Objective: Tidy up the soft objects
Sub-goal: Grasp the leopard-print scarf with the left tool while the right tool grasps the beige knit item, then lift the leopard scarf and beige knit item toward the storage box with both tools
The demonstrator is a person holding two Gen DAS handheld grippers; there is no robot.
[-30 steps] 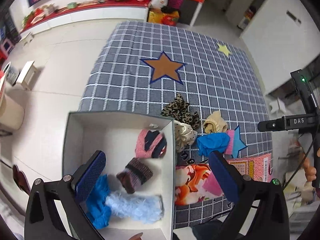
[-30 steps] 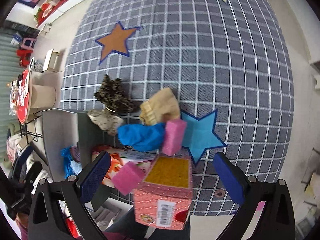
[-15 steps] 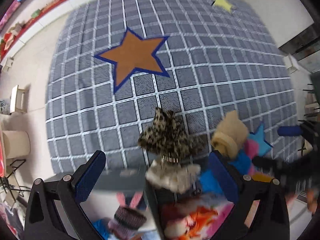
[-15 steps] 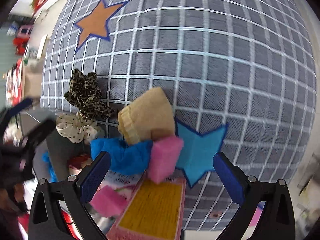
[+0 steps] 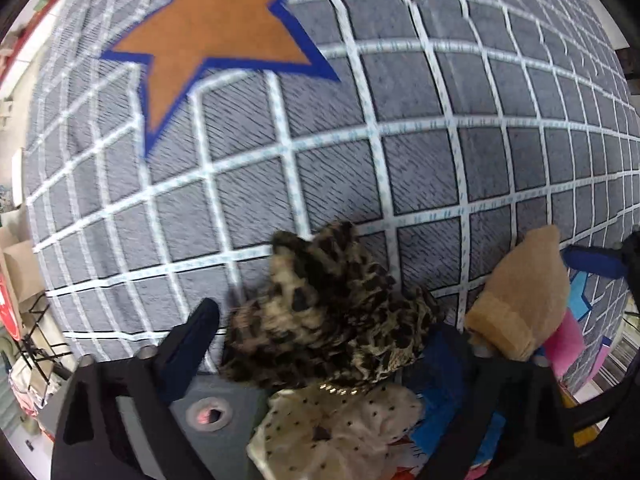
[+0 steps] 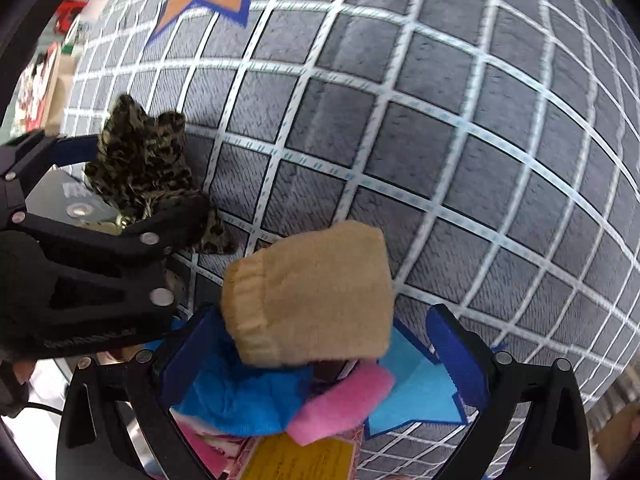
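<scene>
Left wrist view: left gripper points steeply down over the leopard-print scrunchie, which lies on the grey checked rug. Its jaws have just been closing yet stand wide, one blue pad at each flank of the scrunchie; no pad visibly presses the fabric, so nothing is held. Judgement: the straddle is set so one squeeze gathers the loose ruffles. Nearer the camera, touching the leopard piece, lies a cream dotted scrunchie. Grey box wall sits just below the left finger, probably the bin for sorted items, which would explain why the pile lies beside it.

Right wrist view: right gripper brackets the tan knitted pouch-like piece. Its jaws have also just been closing but stay wide, clear of the tan fabric on both sides; not gripped. The tan piece rests atop a blue cloth and a pink sponge block, being topmost, likely why it is taken first. A yellow-topped carton lies nearest.
</scene>
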